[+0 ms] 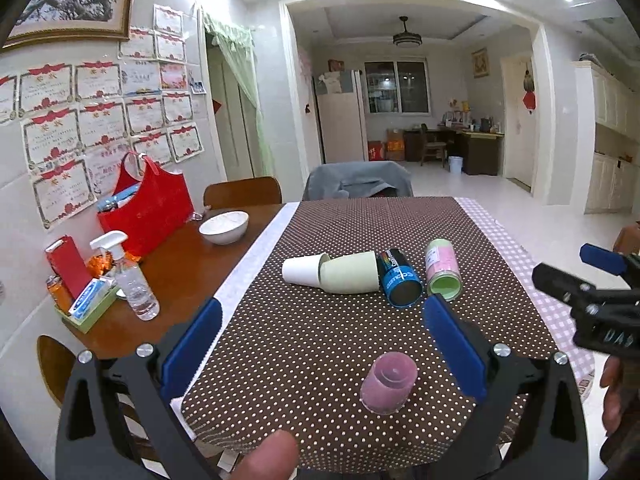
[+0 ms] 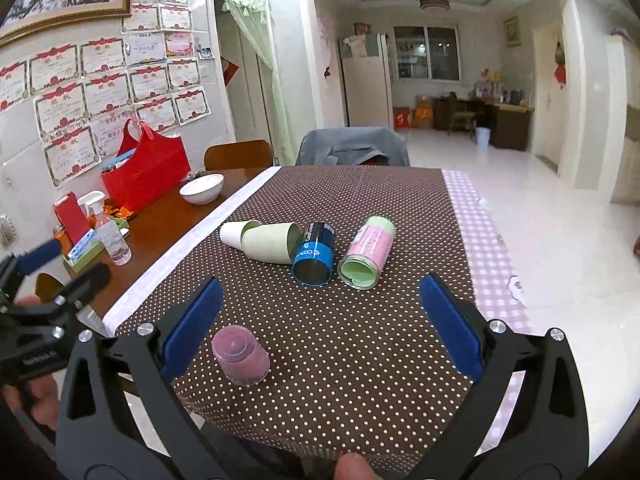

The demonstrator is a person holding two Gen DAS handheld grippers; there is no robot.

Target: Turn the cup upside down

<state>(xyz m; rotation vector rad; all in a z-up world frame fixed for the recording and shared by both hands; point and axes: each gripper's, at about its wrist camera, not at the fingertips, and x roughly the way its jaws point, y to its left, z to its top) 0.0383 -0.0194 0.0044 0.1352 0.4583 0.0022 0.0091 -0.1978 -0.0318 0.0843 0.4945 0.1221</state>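
Left wrist view: pink cup [image 1: 389,387] stands base-up on the near desk [image 1: 304,344], axis vertical, between the spread fingers of the left hand-held gripper [image 1: 322,346], toward the right one.

Right wrist view: cup [image 2: 240,356] lies near-left, just beside the spread right hand-held gripper [image 2: 320,326]'s left finger. Left appears nearer.
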